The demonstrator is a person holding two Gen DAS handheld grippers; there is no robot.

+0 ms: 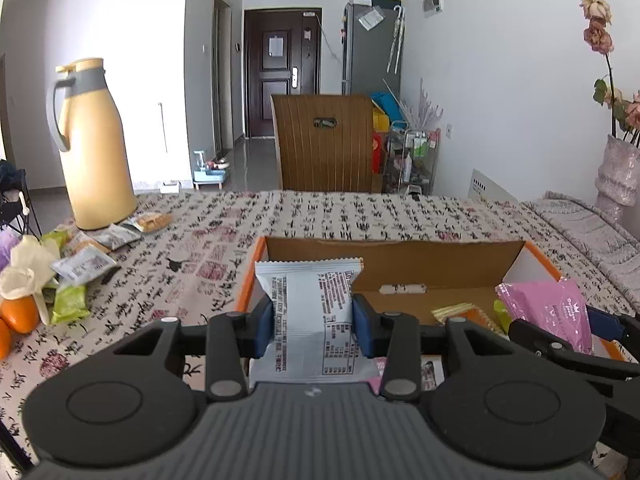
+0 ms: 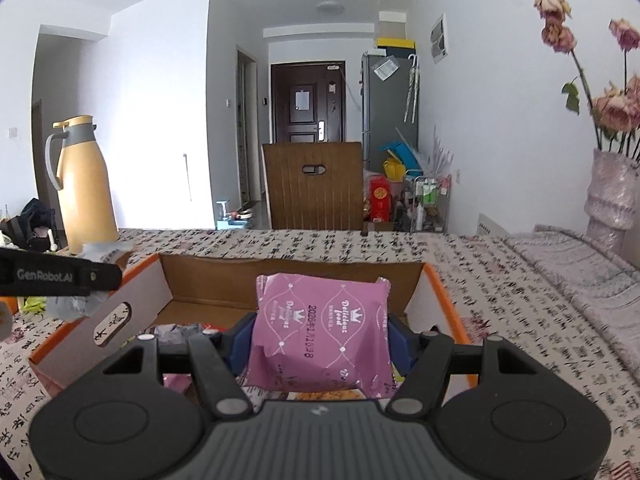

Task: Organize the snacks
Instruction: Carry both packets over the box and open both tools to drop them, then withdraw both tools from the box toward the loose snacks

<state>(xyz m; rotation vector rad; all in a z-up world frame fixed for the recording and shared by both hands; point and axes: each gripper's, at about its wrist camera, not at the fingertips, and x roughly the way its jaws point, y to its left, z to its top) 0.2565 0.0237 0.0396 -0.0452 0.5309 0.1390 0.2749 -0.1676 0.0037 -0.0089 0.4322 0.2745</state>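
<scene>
Snack packets sit clenched between fingers: grey packet [image 1: 310, 320] in left gripper [image 1: 312, 326], pink packet [image 2: 322, 336] in right gripper [image 2: 320, 340].

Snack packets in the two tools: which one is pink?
The pink packet in the right tool; the left tool grips a grey-white packet.

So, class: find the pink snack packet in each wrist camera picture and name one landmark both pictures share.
Left wrist view: the pink snack packet is at the right edge, over the cardboard box's right side, held in the other tongs.
Right wrist view: the packet fills the centre foreground, clamped between this camera's own tongs.
Shared landmark: the yellow thermos jug at the left.
</scene>
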